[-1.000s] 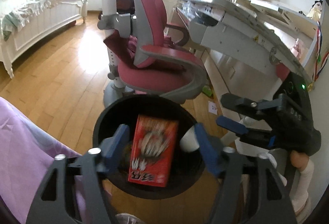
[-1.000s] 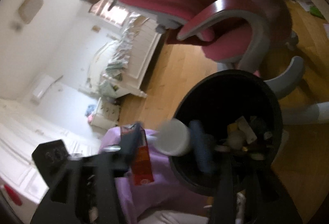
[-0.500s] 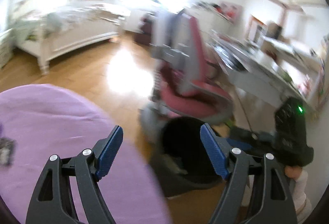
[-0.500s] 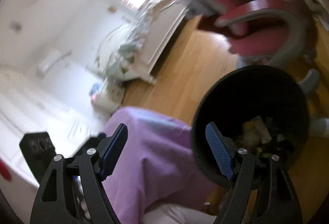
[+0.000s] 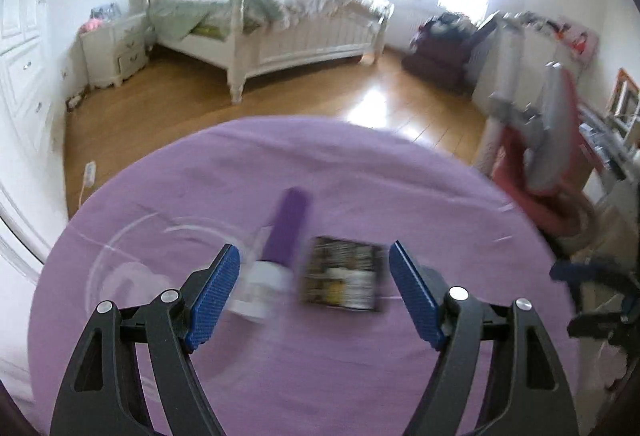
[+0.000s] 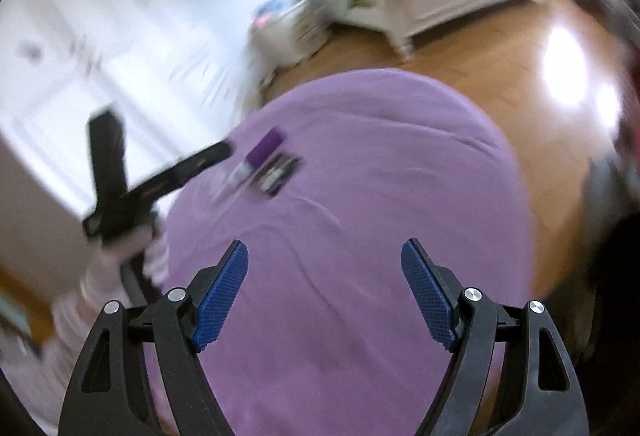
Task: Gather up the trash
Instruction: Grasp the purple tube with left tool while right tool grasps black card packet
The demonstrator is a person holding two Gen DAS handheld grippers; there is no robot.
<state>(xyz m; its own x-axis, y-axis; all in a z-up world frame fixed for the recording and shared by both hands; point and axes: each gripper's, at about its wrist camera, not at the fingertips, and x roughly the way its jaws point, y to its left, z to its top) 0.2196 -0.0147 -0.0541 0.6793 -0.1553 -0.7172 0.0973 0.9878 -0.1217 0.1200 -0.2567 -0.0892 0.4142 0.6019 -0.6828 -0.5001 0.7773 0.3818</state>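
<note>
A round table under a purple cloth fills both views. On it lie a purple tube with a white cap and a small dark packet side by side, both blurred. My left gripper hovers open just above them, nothing between its blue pads. The right gripper is open and empty over bare cloth; the tube and packet lie farther off to its upper left, near the left gripper's black frame.
A clear plate or lid rests on the cloth at the left. A white bed and nightstand stand across the wooden floor. The pink-grey chair is at the right. The bin's dark edge shows at far right.
Both grippers swung away from the black bin to the purple table. The red box and white bottle dropped into the bin a second ago; both grippers are now empty.
</note>
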